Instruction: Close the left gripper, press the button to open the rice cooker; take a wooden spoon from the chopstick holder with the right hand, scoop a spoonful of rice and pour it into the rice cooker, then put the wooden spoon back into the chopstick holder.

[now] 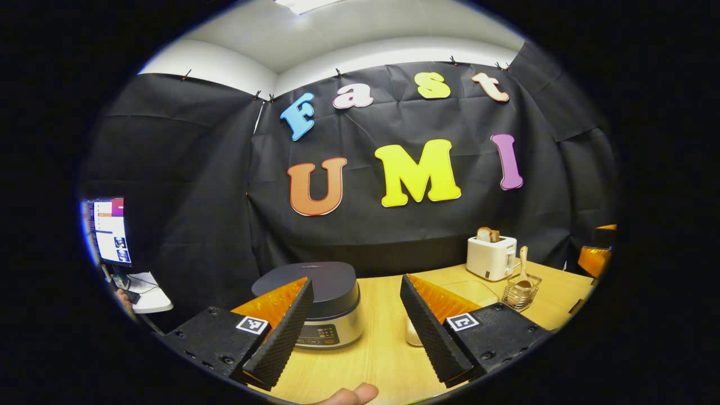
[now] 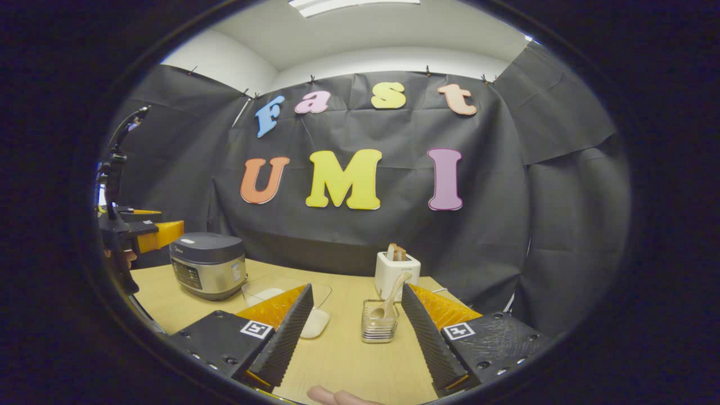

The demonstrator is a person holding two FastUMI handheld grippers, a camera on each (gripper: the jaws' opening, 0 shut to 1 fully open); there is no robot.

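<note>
Nothing has been touched yet, as far as I can judge: the squat rice cooker (image 1: 320, 304) with its dark grey lid and brushed silver body sits shut on the pale wooden table (image 1: 365, 360), so the very 1st step, pressing its button, looks to be the one in hand. The left gripper (image 1: 351, 332) hangs just in front of the cooker with its 2 fingers spread wide and nothing between them; the cooker's control panel shows in the gap. To my eye the next move calls for those fingers to come together first, then for the closed tip to push on the lid release, which I cannot pick out from here. The right gripper (image 2: 354, 337) is also spread wide and empty, low over the table, with the small wire chopstick holder (image 2: 378, 324) framed between its fingers and the light wooden spoon (image 2: 394, 292) leaning upright out of it. Just left of the holder lies a clear shallow dish of white rice (image 2: 292, 304), between holder and cooker. Behind the holder stands a white 2-slot toaster (image 2: 396, 273) with toast (image 2: 397, 251) poking up. In the right gripper view the left gripper (image 2: 160, 233) shows far off beside the cooker. As for writing, there is a small mark on the cooker's lid and print around its buttons, all too small to read; each gripper carries a square black-and-white marker tag (image 1: 252, 324), which is a pattern, not words.
</note>
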